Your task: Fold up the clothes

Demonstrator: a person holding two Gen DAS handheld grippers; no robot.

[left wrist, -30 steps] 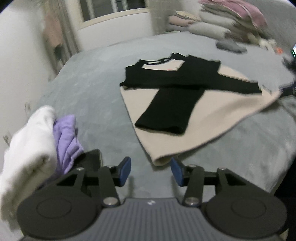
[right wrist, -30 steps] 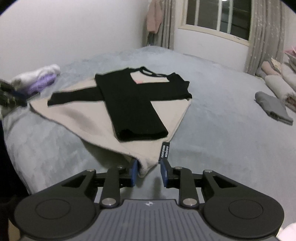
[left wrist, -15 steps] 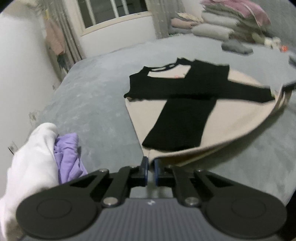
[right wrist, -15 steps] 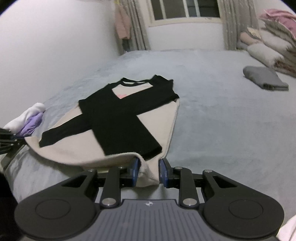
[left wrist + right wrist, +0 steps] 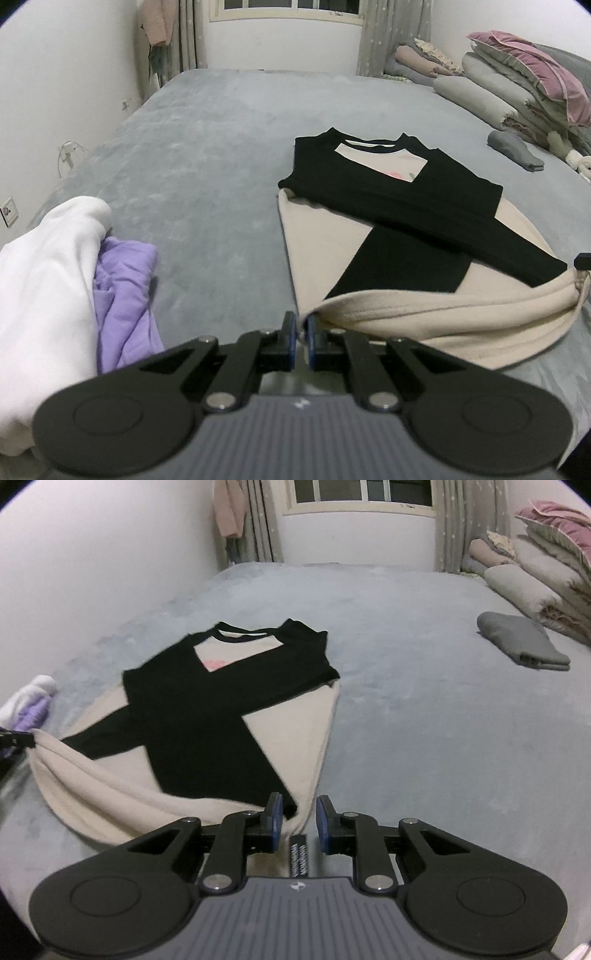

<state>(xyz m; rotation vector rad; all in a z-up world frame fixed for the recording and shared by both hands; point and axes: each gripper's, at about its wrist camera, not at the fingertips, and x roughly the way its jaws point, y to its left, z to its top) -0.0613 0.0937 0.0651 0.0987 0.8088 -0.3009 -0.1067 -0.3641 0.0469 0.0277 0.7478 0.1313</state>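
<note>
Left wrist view: the left gripper (image 5: 302, 330) was seen with its fingers (image 5: 289, 334) pressed together on one bottom corner of the shirt (image 5: 399, 236), hem lifted off the bed (image 5: 221, 147). The shirt, beige body with black sleeves crossed over the chest, ran lengthwise away from the fingers, collar at the far end. The raised hem (image 5: 443, 321) stretched sideways to the other corner, where a bit of the right gripper was visible. A white and purple pile (image 5: 74, 280) lay on the shirt's window-wall side.

Right wrist view: the right gripper (image 5: 298, 821) was clamped on the opposite bottom corner, beige cloth bunched between the blue pads and a label (image 5: 299, 856) hanging below. The collar (image 5: 243, 635) lay straight ahead. A folded grey garment (image 5: 524, 642) sat on the shirt's pillow side.

Judged: both corners equally held; any hem-to-collar fold would run along the shirt's long axis.
</note>
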